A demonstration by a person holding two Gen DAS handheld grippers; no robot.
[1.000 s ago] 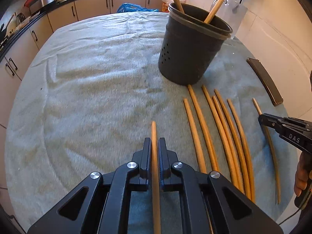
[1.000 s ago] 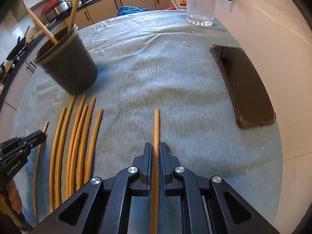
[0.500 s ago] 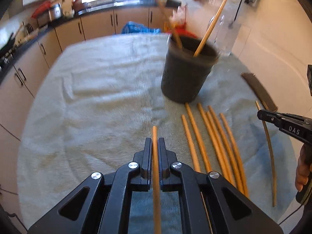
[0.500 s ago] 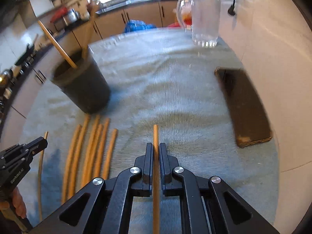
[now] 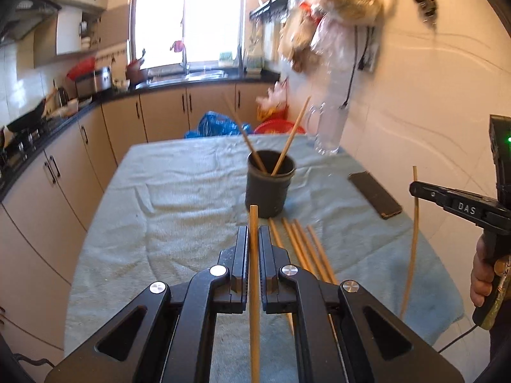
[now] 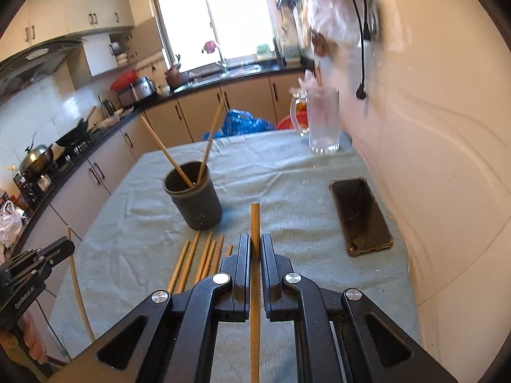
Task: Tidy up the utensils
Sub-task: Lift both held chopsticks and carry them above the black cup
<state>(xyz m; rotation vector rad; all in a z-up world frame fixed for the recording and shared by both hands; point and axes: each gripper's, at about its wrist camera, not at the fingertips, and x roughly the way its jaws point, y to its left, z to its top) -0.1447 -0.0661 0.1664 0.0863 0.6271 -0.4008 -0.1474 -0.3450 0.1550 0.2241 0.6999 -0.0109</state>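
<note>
Both grippers had lifted clear of the table since the earlier frames, each w/ a chopstick clenched in its jaws: left gripper [image 5: 252,239] grasping one chopstick [image 5: 254,287], right gripper [image 6: 255,249] grasping another [image 6: 255,287], sticks pointing fwd toward the holder [image 5: 270,185]. Dark holder stood upright on the towel-covered table [image 5: 179,198] w/ two chopsticks [image 5: 289,140] already leaning inside. Approx five loose chopsticks [image 5: 303,245] lay on the cloth just in front of the holder, nearer the cameras. Phone [image 5: 375,194] lay right of the holder, glass mug [image 6: 322,124] beyond it. Judged progress: early-mid; two in, two in hand and not yet dropped, the loose bunch left to collect.
</note>
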